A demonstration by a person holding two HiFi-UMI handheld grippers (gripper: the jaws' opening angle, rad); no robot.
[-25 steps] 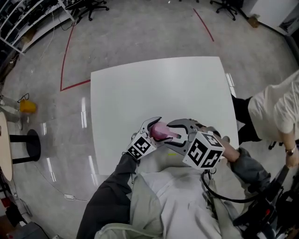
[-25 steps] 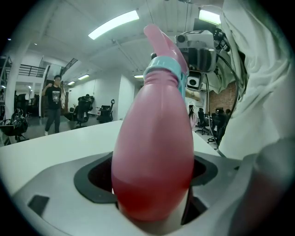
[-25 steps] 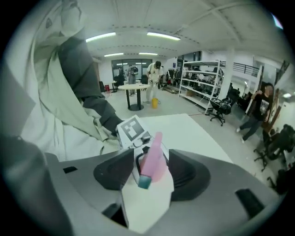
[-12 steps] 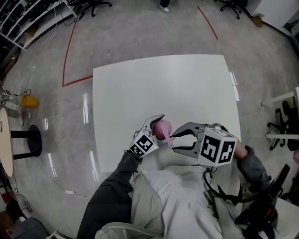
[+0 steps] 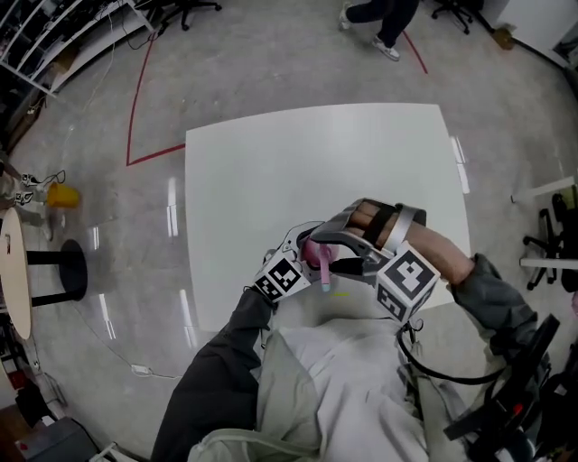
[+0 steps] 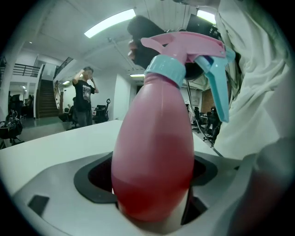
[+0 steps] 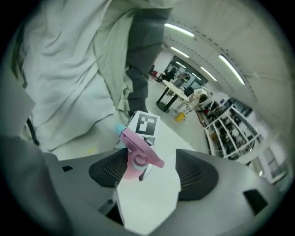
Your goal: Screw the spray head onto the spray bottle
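Note:
The pink spray bottle [image 6: 154, 156] stands upright between the jaws of my left gripper [image 6: 152, 179], which is shut on its body. The pink spray head [image 6: 184, 46] sits on the bottle's neck with a light blue collar [image 6: 166, 69] and trigger [image 6: 219, 87]. In the head view the bottle [image 5: 316, 250] is over the table's near edge, close to my chest. My right gripper [image 7: 152, 170] reaches in from the right around the spray head [image 7: 138, 150]. Its jaws are opening; the head lies between them near the left pad, well apart from the right pad.
The white table [image 5: 316, 162] stretches away beyond the grippers. A person [image 5: 379, 18] walks past its far side, and another person [image 6: 85, 94] stands across the room. Red tape lines [image 5: 135, 99] mark the floor. A round stool [image 5: 54, 271] and a yellow object [image 5: 59, 194] are at the left.
My right hand has rolled over so its marker cube now sits lower, and the jaws are back around the spray head. The person at the right edge has gone; another walks along the top.

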